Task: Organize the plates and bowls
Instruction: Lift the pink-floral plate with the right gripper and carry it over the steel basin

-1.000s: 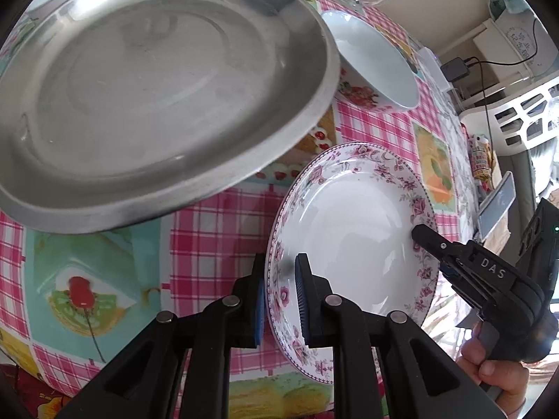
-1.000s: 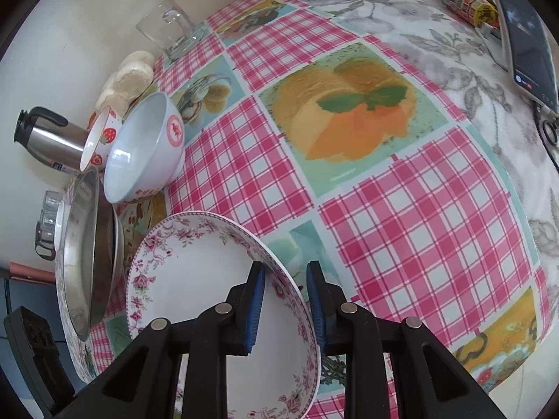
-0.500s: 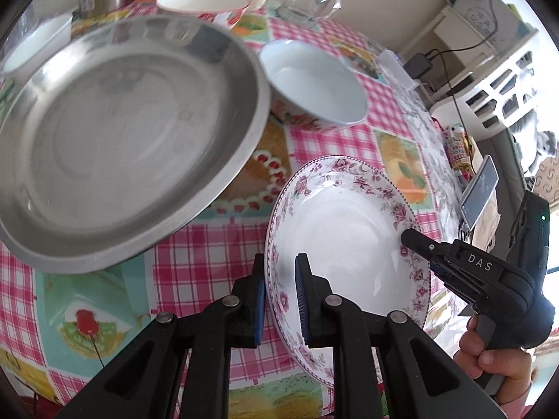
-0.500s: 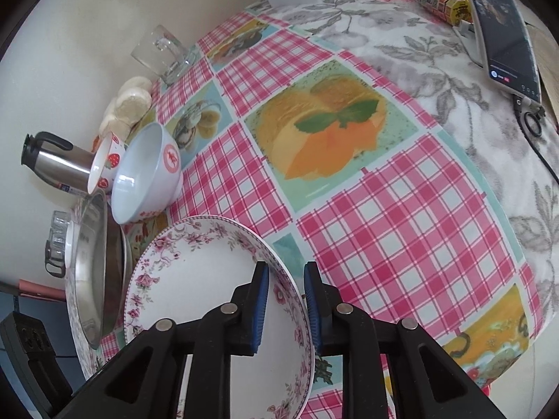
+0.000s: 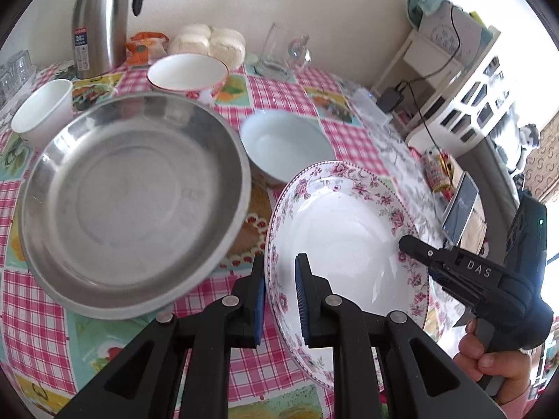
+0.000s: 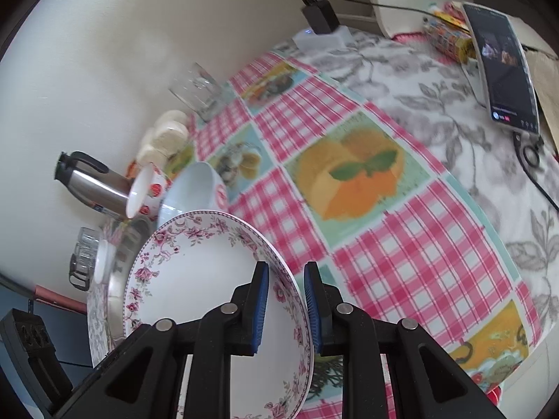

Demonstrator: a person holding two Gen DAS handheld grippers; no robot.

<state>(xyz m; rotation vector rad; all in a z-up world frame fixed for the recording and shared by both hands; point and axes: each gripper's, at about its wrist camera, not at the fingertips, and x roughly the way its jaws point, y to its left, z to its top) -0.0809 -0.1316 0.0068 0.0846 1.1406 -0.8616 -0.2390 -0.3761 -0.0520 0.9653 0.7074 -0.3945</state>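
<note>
Checked oilcloth covers the worktop (image 5: 314,104); with the left gripper (image 5: 279,293) and right gripper (image 6: 286,300) each clamped on opposite rims of the floral plate (image 5: 346,241), raised beside the steel plate (image 5: 132,202), keep both level and lower it squarely.

I'm at a home dining table (image 5: 290,94) under a pink checked oilcloth with fruit pictures. Ahead of my left claw stand a steel thermos (image 5: 99,21), bread rolls (image 5: 209,43) and a glass jug (image 5: 279,50) against the wall; right of it, a phone (image 5: 460,206) and white shelving (image 5: 464,104).
</note>
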